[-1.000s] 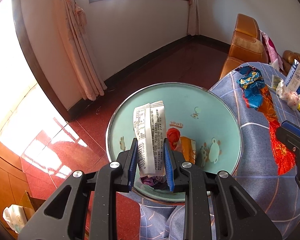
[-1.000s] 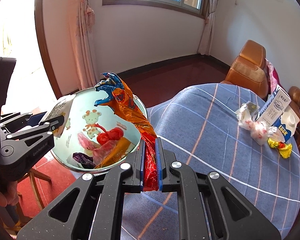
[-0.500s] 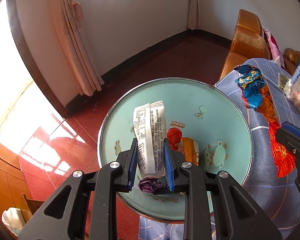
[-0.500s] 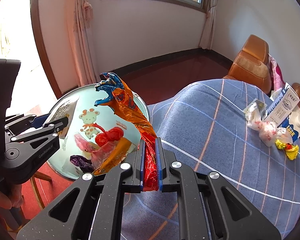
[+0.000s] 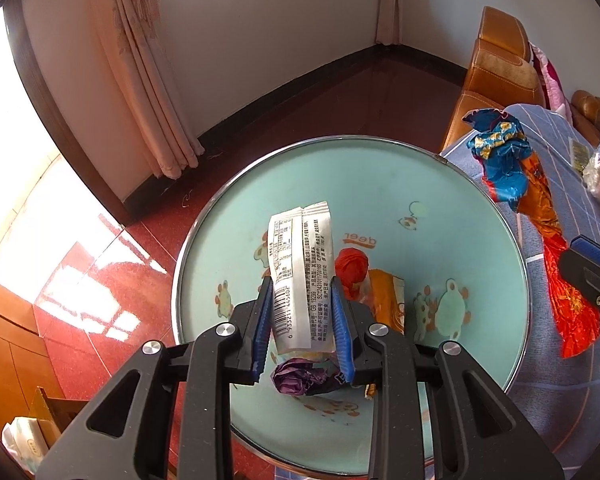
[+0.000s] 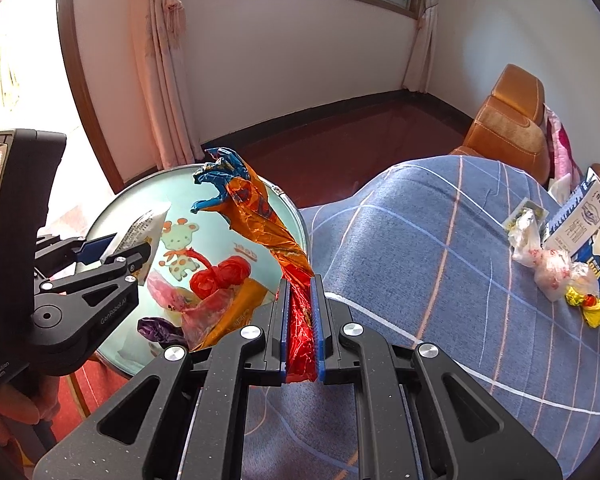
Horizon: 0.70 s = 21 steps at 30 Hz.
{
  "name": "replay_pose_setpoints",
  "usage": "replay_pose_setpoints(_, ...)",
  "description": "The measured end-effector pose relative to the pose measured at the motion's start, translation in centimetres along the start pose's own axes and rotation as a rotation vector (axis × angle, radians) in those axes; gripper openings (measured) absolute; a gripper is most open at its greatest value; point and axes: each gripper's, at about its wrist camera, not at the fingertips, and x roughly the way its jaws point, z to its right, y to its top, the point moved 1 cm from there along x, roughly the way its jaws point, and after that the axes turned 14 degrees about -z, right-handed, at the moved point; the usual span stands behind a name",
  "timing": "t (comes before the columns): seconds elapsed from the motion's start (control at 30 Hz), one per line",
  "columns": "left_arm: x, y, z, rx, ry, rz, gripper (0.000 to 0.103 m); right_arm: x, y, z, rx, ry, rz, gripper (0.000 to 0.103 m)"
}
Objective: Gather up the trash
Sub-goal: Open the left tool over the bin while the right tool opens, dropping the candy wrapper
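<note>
Over the basin (image 5: pixel 452 216): left gripper (image 5: pixel 302 334) jaws opening around the white wrapper (image 5: pixel 302 276), long axis along the fingers, basin directly below; right gripper (image 6: pixel 300 328), clenched on the orange foil wrapper (image 6: pixel 268 224), sits at the basin's rim.

Each black tool (image 6: pixel 300 320) has blue ribbed pads (image 5: pixel 263 320) and silver screws (image 6: pixel 252 332).

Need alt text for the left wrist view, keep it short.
The left gripper, jaws opening, has a white printed wrapper between its fingers above a pale green cartoon-printed basin holding red, orange and purple trash. At right, the right gripper holds a long orange-and-blue foil wrapper over a blue checked cloth.
</note>
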Motion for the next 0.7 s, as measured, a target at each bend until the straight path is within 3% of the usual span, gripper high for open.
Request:
replay_pose_setpoints(0.1, -0.2, 0.0, -0.1, 0.004, 0.007, 0.005, 0.031, 0.3, 0.3, -0.1, 0.001, 0.004, -0.005, 0.011)
replay_pose_setpoints(0.17, -0.5, -0.1, -0.2, 0.002, 0.014, 0.016, 0.047, 0.5, 0.5, -0.1, 0.003, 0.011, -0.009, 0.01)
replay_pose_setpoints(0.2, -0.7, -0.1, -0.3, -0.002, 0.018, 0.023, 0.05, 0.6, 0.6, -0.2, 0.004, 0.015, -0.011, 0.01)
replay_pose_setpoints(0.7, -3.5, -0.7, -4.0, -0.095, 0.1, 0.076, 0.05, 2.7, 2.7, -2.3, -0.018, 0.06, -0.033, 0.011)
